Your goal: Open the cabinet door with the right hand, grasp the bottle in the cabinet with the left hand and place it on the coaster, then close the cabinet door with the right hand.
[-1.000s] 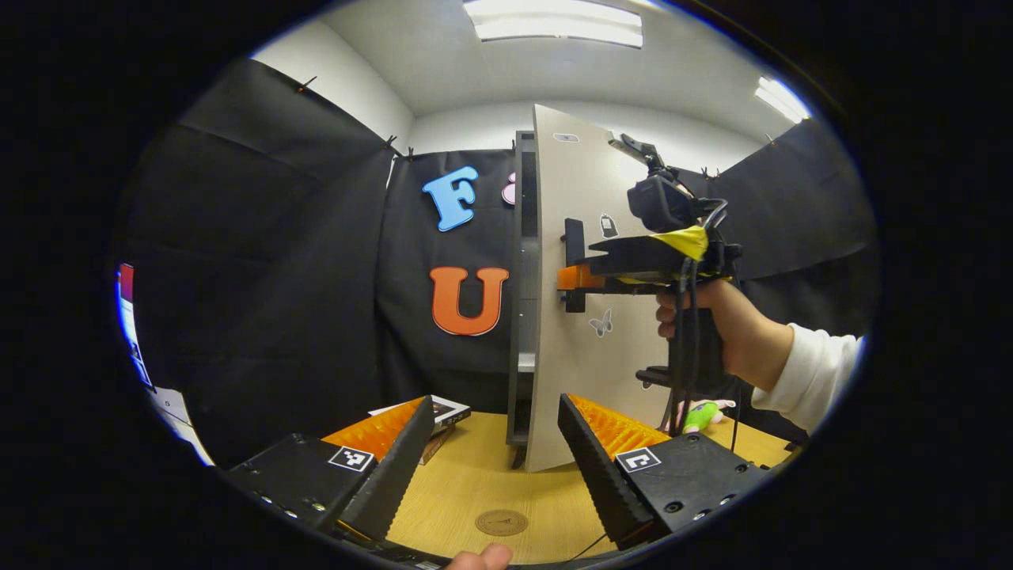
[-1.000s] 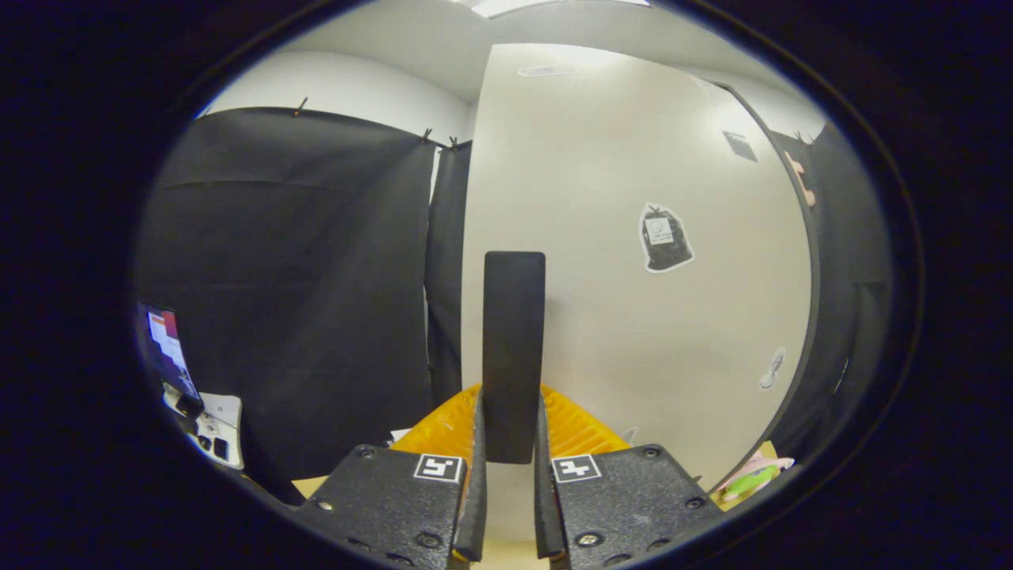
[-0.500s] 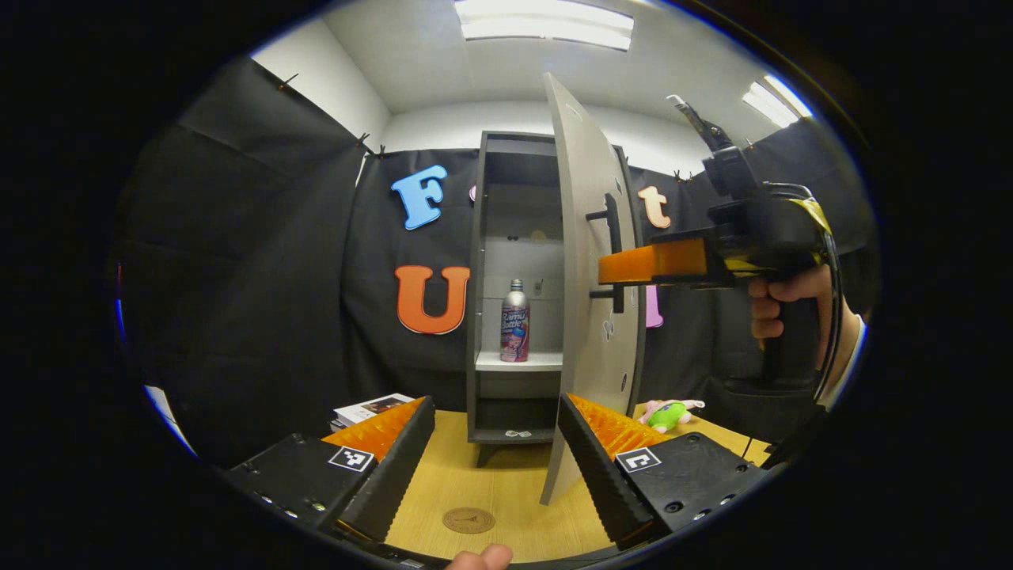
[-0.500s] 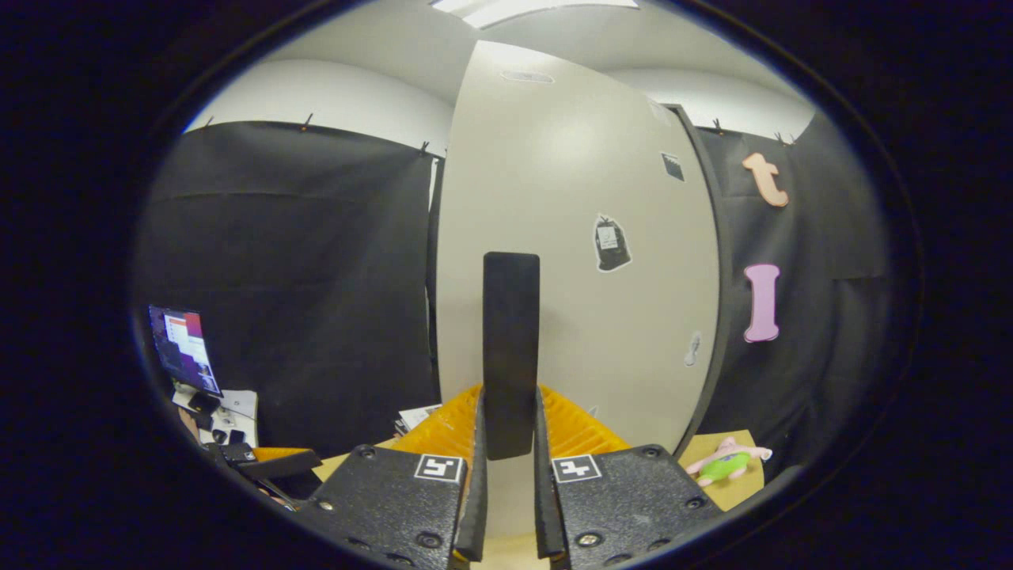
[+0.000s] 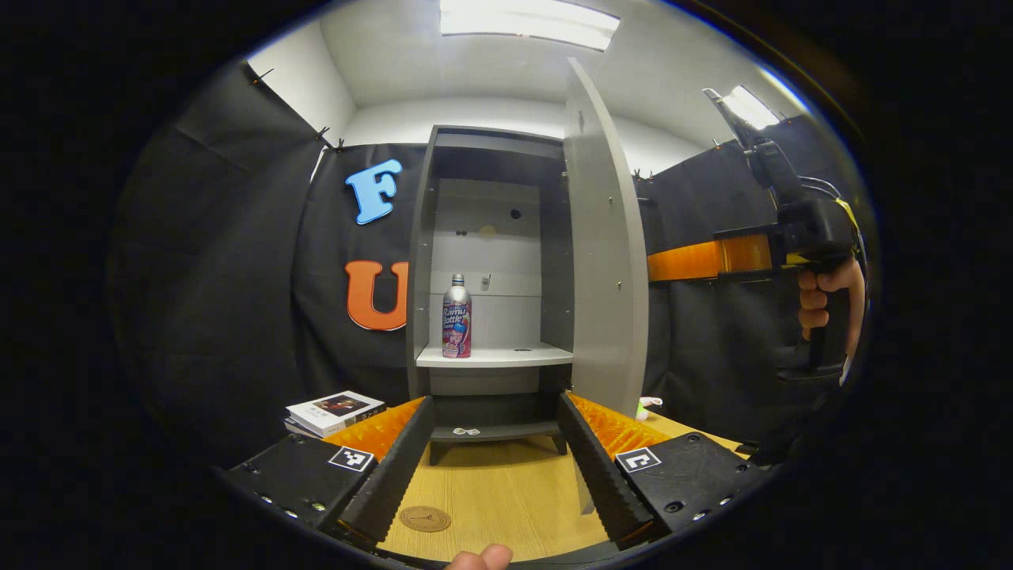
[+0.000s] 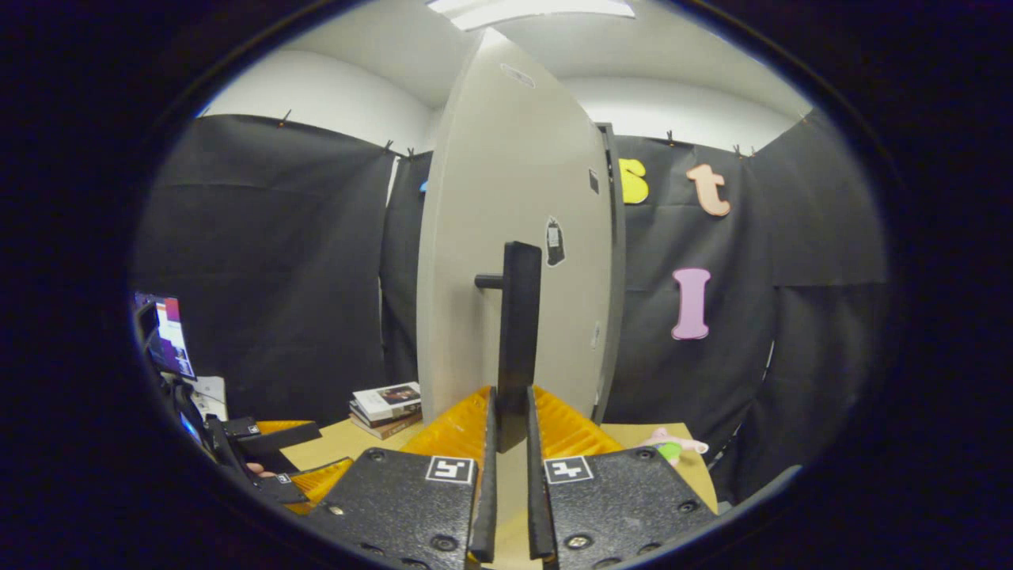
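The grey cabinet (image 5: 423,237) stands open, its door (image 5: 605,237) swung out to the right. On the white shelf (image 5: 522,356) inside stands a silver bottle (image 5: 457,317) with a pink and blue label, upright. A round brown coaster (image 5: 425,518) lies on the wooden table (image 5: 506,483) in front. My left gripper (image 5: 495,463) is open and low over the table, well short of the bottle. My right gripper (image 6: 506,447) is shut on the door's black bar handle (image 6: 518,317). From the left gripper view the right gripper (image 5: 712,257) reaches behind the door, held by a hand (image 5: 827,293).
A stack of books (image 5: 332,410) lies left of the cabinet's foot. A pink and green plush toy (image 6: 669,450) rests on the table right of the door. The left gripper (image 6: 277,443) and a lit screen (image 6: 166,332) sit at the far left of the right gripper view.
The door has swung wide open with my right gripper on its handle. The bottle and shelf came into full view. My left gripper stayed open.
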Demonstrator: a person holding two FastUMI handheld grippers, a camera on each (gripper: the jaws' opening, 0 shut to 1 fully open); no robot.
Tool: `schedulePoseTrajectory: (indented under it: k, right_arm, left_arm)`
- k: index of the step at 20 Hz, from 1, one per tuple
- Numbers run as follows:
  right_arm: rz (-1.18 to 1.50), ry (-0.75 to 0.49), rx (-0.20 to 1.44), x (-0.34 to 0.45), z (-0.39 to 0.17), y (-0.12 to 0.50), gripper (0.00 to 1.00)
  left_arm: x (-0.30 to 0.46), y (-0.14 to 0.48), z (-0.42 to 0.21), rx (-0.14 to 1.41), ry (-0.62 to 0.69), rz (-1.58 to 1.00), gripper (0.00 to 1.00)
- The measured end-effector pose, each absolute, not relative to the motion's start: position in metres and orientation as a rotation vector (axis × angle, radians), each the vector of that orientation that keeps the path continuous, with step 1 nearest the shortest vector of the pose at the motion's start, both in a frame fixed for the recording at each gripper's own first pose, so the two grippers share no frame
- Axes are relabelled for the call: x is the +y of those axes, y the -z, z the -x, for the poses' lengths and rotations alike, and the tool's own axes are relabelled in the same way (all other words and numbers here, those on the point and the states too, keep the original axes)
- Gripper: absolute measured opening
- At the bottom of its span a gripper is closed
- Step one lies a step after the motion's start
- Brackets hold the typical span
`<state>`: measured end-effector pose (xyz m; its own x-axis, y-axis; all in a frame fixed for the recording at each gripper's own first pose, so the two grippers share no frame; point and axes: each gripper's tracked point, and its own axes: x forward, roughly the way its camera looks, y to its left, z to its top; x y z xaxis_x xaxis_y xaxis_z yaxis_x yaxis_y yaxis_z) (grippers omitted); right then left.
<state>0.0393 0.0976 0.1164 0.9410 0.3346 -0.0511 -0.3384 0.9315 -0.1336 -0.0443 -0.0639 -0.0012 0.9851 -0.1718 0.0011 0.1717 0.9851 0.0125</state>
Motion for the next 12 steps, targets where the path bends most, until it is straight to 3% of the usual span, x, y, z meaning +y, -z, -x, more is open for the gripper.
schedulePoseTrajectory:
  k: [6,12]
  right_arm:
    - [0.097,-0.241,0.030,0.046,-0.035,-0.125,0.12]
    - [0.099,-0.161,0.021,0.011,-0.038,-0.131,0.11]
  left_arm:
    - [-0.070,0.001,0.046,-0.002,0.181,-0.003,0.95]
    - [-0.074,0.005,0.043,0.013,0.183,-0.001,0.95]
